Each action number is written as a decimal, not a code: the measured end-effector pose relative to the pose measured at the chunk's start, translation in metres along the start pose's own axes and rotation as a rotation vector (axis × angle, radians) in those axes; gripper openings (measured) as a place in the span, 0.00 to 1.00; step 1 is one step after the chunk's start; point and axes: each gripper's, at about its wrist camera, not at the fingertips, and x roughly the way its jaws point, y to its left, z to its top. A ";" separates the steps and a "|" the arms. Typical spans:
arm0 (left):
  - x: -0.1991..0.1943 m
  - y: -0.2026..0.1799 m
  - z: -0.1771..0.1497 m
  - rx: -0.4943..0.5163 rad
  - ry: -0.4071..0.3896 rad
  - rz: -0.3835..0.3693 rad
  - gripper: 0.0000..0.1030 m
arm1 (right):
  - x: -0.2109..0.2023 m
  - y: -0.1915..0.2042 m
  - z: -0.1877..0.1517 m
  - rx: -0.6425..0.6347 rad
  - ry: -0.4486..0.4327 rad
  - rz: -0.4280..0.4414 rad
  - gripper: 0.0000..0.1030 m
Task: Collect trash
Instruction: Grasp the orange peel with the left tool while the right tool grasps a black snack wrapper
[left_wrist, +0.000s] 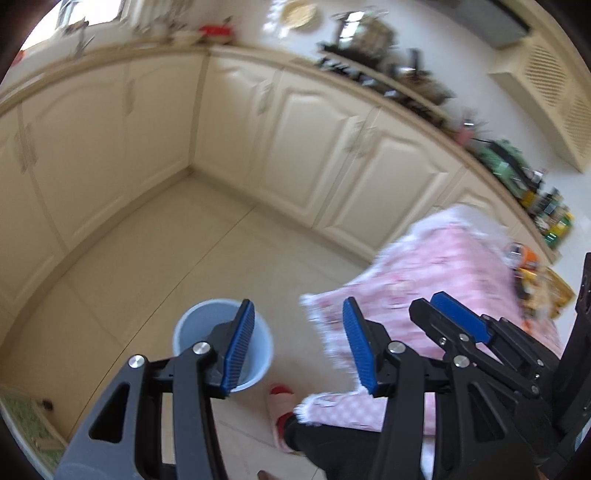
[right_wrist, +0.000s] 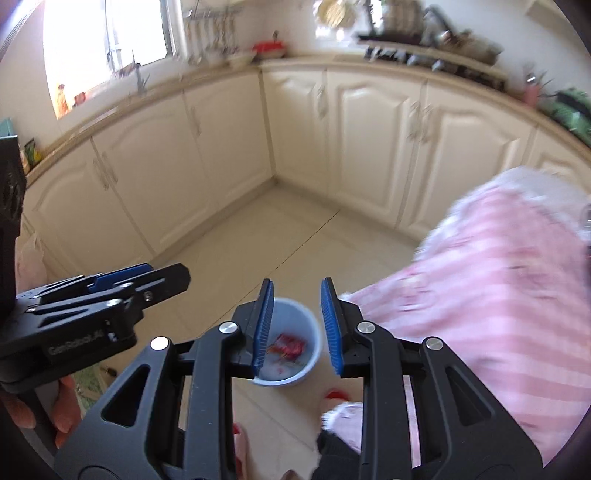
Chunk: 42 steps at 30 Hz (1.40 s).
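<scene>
Right gripper (right_wrist: 296, 325) nearest lens, blue pads spread apart, nothing between them; it hangs above the bin. Light blue bin (right_wrist: 291, 343) stands on the tiled floor (right_wrist: 258, 240), red wrapper (right_wrist: 290, 347) lying in its bottom. Left gripper (left_wrist: 299, 347) likewise spread and empty, bin (left_wrist: 207, 321) behind its left finger. Pink tablecloth (left_wrist: 436, 273) just right of both grippers; blurred. Cream cabinets (right_wrist: 373, 140) line the far walls.
</scene>
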 end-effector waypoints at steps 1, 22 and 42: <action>-0.006 -0.015 0.000 0.023 -0.009 -0.018 0.48 | -0.016 -0.009 -0.001 0.006 -0.021 -0.022 0.26; 0.052 -0.322 -0.063 0.508 0.186 -0.284 0.53 | -0.167 -0.259 -0.090 0.375 -0.110 -0.384 0.41; 0.081 -0.299 -0.034 0.446 0.152 -0.217 0.35 | -0.100 -0.260 -0.059 0.337 0.010 -0.253 0.42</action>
